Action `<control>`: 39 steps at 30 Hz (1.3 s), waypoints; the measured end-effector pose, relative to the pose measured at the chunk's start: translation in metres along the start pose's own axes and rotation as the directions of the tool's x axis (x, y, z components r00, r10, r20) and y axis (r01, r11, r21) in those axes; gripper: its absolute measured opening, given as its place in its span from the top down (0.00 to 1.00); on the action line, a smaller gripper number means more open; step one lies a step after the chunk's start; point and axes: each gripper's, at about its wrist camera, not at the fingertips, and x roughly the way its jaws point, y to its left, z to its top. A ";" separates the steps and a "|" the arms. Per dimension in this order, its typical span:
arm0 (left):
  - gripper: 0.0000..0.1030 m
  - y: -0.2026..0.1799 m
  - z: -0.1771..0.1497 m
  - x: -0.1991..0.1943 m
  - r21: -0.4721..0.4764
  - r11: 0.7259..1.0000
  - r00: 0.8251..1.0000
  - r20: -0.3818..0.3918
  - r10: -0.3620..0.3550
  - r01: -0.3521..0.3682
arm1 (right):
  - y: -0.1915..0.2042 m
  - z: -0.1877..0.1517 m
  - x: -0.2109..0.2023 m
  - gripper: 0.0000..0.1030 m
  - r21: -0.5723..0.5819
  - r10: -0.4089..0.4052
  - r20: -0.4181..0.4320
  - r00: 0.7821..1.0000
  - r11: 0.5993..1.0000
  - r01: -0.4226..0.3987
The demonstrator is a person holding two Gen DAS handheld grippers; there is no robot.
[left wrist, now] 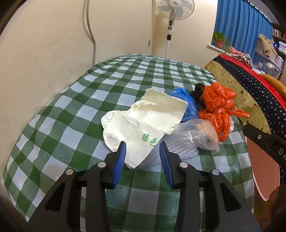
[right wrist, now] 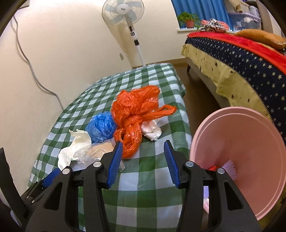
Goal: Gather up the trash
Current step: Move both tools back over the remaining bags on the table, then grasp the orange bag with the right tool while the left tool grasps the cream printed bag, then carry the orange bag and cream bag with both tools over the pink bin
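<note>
Trash pile [right wrist: 125,125] sits near tablecloth edge [right wrist: 185,114], both claws open.

Room behind the checked surface [right wrist: 143,192]

Ahead of the jaws stands a white fan [right wrist: 123,12]; right of them a star-patterned bed [right wrist: 250,64], potted plant [right wrist: 188,18], blue curtain [left wrist: 239,26].

Table [right wrist: 146,180]: beside the left wall; bed [right wrist: 241,71] across a floor gap on the right.
Fan [right wrist: 123,12]: beyond the table's far end, against the wall.
Plant [right wrist: 187,19]: on a far sill, right of the fan.
Trash pile: on the table, toward its right side.
Paper bag [left wrist: 143,123]: left and nearest in the pile, overlapping the clear bag [left wrist: 193,137] to its right.
Crumpled bag [right wrist: 101,126]: behind the paper bag.
Knotted bag [right wrist: 135,114]: right of the crumpled bag.
Tissue wad [right wrist: 152,131]: touching the knotted bag's right side.
Bin [right wrist: 250,142]: right of the table, near, tipped toward the pile.
</note>
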 end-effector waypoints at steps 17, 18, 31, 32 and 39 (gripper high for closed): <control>0.64 -0.001 0.003 0.014 -0.005 1.000 0.998 -0.061 -0.005 0.004 | 0.007 -0.006 0.045 0.73 0.031 0.062 -0.125 0.990 0.998 -0.059; 0.66 0.000 0.003 0.014 -0.011 1.000 0.998 -0.063 -0.008 0.007 | 0.008 -0.006 0.046 0.78 0.024 0.066 -0.129 0.989 0.998 -0.063; 0.94 0.010 0.006 -0.007 -0.042 0.999 1.000 0.013 -0.017 0.017 | 0.024 0.003 0.007 0.90 -0.081 0.085 -0.038 0.996 0.993 -0.087; 0.96 0.011 0.007 -0.011 -0.045 0.999 1.000 0.024 -0.016 0.017 | 0.025 0.004 0.003 0.90 -0.085 0.088 -0.029 0.996 0.992 -0.090; 0.99 0.017 0.010 -0.038 -0.047 0.998 0.997 0.079 -0.026 0.030 | 0.026 0.009 -0.028 0.91 -0.107 0.107 0.024 0.994 0.989 -0.104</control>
